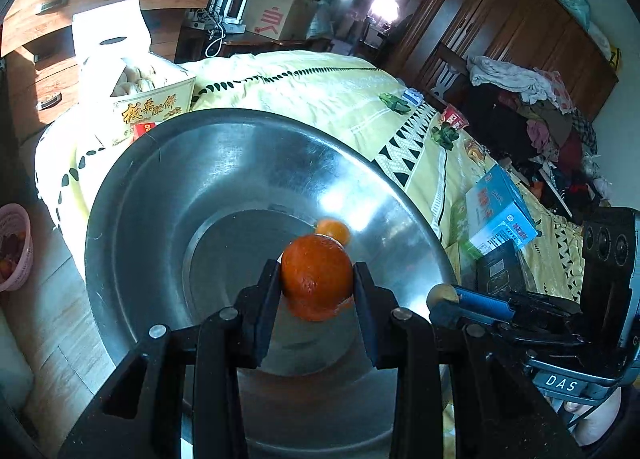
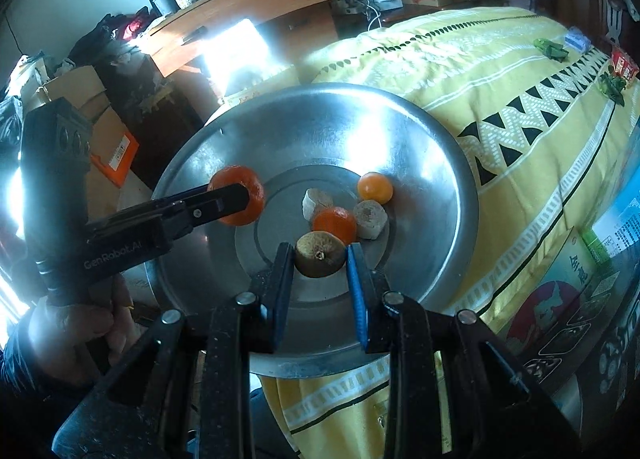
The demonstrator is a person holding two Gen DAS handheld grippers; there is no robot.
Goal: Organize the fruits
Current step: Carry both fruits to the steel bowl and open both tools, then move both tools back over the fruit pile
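Left gripper (image 1: 317,279) clamps orange (image 1: 316,277) | right gripper (image 2: 320,259) clamps kiwi (image 2: 320,253) | basin (image 2: 440,163) contents: right view only

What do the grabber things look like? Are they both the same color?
Almost. Both are black with round silver bolts. The left gripper has black fingers; the right gripper has blue pads. The left handle says "GenRobot.AI" in white, the right one "DAS". A bare hand grips the left handle.
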